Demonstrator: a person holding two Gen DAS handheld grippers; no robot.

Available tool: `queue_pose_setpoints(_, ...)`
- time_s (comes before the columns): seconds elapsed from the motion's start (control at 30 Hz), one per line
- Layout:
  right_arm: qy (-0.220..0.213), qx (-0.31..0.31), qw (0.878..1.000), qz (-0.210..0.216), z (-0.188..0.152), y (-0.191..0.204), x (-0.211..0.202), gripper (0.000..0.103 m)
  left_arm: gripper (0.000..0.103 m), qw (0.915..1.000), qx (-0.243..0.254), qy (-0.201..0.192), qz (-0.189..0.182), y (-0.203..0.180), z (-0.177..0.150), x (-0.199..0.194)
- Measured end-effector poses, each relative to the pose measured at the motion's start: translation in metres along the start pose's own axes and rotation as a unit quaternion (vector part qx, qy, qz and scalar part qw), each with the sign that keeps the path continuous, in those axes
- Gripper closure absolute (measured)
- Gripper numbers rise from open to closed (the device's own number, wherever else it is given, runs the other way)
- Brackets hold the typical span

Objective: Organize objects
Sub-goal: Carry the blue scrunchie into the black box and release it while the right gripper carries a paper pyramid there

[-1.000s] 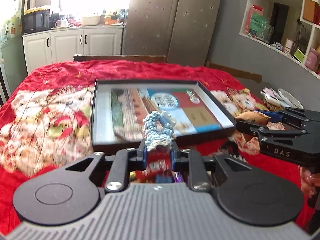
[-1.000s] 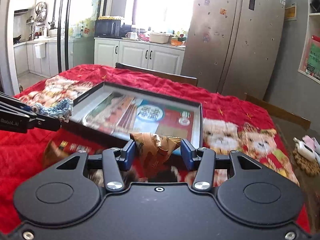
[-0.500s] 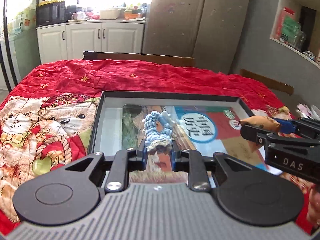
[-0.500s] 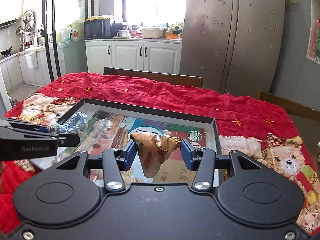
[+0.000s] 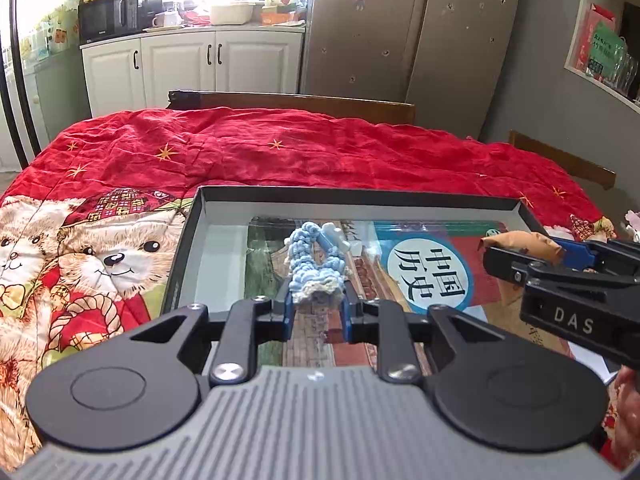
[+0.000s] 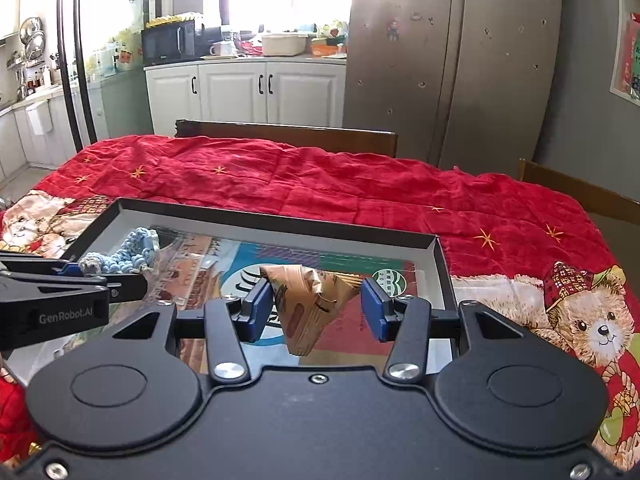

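Tray (image 5: pixel 192 240) sits on the red cloth (image 5: pixel 280 152) under both grippers. My left gripper (image 5: pixel 316 300) pinches a blue knit (image 5: pixel 316 260); my right gripper (image 6: pixel 316 300) clamps a brown packet (image 6: pixel 312 300).

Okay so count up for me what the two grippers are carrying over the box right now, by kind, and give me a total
Blue crocheted yarn piece, in the left gripper: 1
Brown crumpled wrapper, in the right gripper: 1
Total carried over the shallow black box: 2

Red bear blanket (image 5: pixel 280 152) under black tray (image 5: pixel 360 195)
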State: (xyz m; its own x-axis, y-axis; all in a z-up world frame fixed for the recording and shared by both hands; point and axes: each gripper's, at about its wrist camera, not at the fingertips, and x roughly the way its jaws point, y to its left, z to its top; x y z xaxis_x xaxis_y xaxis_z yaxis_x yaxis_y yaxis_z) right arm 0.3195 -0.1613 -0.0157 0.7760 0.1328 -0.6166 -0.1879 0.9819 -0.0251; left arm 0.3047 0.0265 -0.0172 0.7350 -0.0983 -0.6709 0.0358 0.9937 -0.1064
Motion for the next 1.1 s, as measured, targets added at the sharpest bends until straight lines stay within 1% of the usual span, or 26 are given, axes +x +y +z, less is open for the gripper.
queue_pose_setpoints(0.47, 0.026, 0.014, 1.0, -0.004, -0.001, -0.009, 0.02, 0.057, 0.075, 0.9998, 0.013, 0.011, 0.008, -0.004, 0.002, 0.013)
queue_pose_setpoints(0.67, 0.031, 0.015, 0.999, -0.004, -0.003, -0.01, 0.023, 0.056, 0.072, 0.9997, 0.012, 0.017, 0.009, -0.003, 0.0, 0.018)
queue_pose_setpoints(0.7, 0.031, 0.014, 0.999, -0.004, -0.003, -0.009, 0.023, 0.056, 0.07, 0.9997, 0.012, 0.019, 0.009, -0.003, 0.0, 0.019)
queue_pose_setpoints(0.73, 0.033, 0.014, 0.999, -0.003, -0.004, -0.009, 0.023, 0.056, 0.062, 0.9997, 0.014, 0.02, 0.009, -0.003, 0.0, 0.019)
queue_pose_setpoints(0.8, 0.034, 0.013, 0.999, -0.003, -0.004, -0.009, 0.023, 0.056, 0.058, 0.9996, 0.016, 0.02, 0.01, -0.004, -0.001, 0.02)
queue_pose_setpoints(0.83, 0.034, 0.011, 0.999, -0.003, -0.004, -0.009, 0.023, 0.056, 0.054, 0.9996, 0.018, 0.02, 0.011, -0.004, -0.002, 0.02)
queue_pose_setpoints(1.0, 0.033, 0.011, 0.999, -0.002, -0.004, -0.009, 0.023, 0.055, 0.052, 0.9995, 0.021, 0.018, 0.012, -0.006, -0.003, 0.02)
queue_pose_setpoints(1.1, 0.033, 0.009, 0.999, -0.001, -0.005, -0.008, 0.023, 0.055, 0.045, 0.9995, 0.025, 0.018, 0.011, -0.007, -0.003, 0.02)
